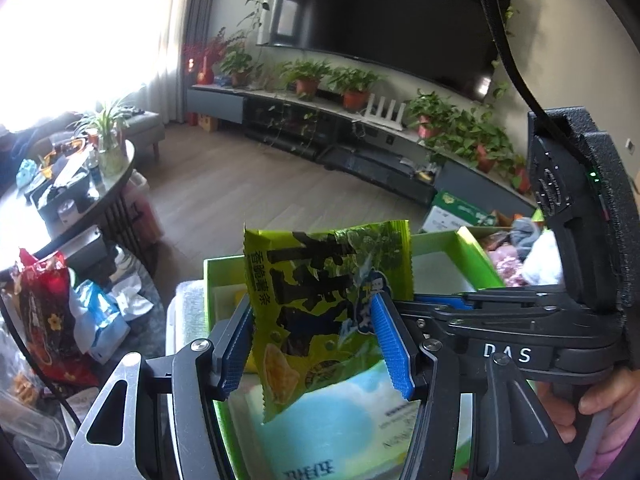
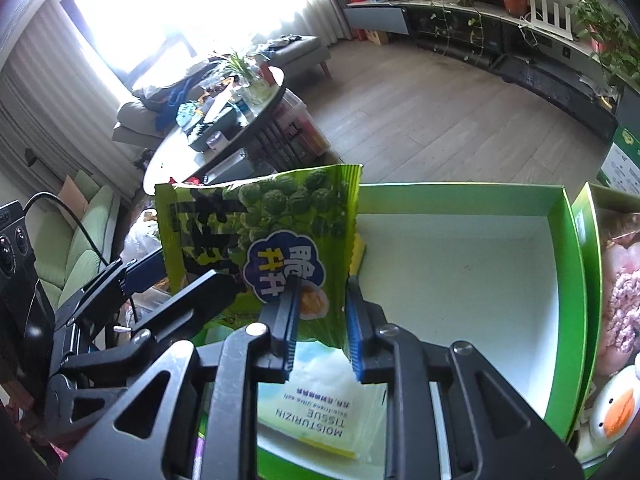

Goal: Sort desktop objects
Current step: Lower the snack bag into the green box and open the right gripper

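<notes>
Left hand-held gripper (image 1: 314, 344): clamped on green snack bag (image 1: 328, 300)
Right hand-held gripper (image 2: 322, 332): pinching same bag
Green box (image 2: 576, 280): below

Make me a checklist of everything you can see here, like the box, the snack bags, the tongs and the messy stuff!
Surface: green box with a white floor, mostly bare.
Job's things: green snack bag held over the box by the left tongs; second green snack bag in the right tongs; tissue pack lying in the box.
Clutter: red snack bag and blue-white packet to the left; a second box with plush toys to the right.
Grippers: both tongs shut on their bags.
Cables: black cable above the other gripper.
Surroundings: round table, television, potted plants, wooden floor.
</notes>
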Tool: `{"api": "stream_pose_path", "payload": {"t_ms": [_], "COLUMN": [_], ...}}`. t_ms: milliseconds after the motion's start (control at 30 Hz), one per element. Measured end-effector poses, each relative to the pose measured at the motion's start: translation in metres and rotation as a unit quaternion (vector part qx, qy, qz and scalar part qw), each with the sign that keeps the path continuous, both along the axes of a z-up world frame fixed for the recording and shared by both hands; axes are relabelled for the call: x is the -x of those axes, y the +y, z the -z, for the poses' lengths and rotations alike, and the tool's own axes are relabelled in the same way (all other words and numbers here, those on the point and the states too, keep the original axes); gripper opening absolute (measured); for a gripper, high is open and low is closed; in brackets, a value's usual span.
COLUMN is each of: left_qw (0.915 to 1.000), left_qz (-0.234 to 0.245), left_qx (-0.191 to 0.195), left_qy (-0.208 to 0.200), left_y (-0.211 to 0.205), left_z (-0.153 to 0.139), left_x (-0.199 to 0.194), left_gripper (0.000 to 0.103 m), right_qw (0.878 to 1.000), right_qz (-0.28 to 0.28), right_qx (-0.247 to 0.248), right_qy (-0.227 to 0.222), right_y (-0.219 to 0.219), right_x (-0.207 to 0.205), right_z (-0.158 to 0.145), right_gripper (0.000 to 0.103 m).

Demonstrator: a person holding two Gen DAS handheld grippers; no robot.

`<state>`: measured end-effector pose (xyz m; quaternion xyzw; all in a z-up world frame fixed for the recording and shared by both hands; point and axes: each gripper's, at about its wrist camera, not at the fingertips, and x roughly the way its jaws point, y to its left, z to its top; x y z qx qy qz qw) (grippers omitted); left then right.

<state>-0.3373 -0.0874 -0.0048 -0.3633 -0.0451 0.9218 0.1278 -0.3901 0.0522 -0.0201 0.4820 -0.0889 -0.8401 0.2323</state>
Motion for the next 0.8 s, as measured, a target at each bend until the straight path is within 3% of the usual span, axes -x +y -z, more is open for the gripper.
{"api": "stream_pose_path", "payload": {"t_ms": [267, 533, 800], "left_qw": [0.9981, 0.9957, 0.9968], "left_qz": [-0.040, -0.037, -0.033], "left_qx": [0.046, 0.080, 0.064], "left_qy": [0.000, 0.029, 0.034], "left_y": [-0.007, -0.007, -0.008], "left_z": [0.013, 0.004, -0.009], "left_x": [0.009, -0.006, -0.018], "left_gripper": [0.058, 0.058, 0.058], "right_qw": [0.999, 0.999, 0.999], "right_qz": [0.012, 0.012, 0.019], "right_qx": [-0.031, -0.046, -0.047], "right_qy": [-0.017, -0.019, -0.007], "right_y": [-0.009, -0.012, -0.005], "right_x": [0.009, 0.003, -0.009], "right_z": [0.015, 0.020, 0.004], "right_gripper": [0.023, 0.023, 0.022]}}
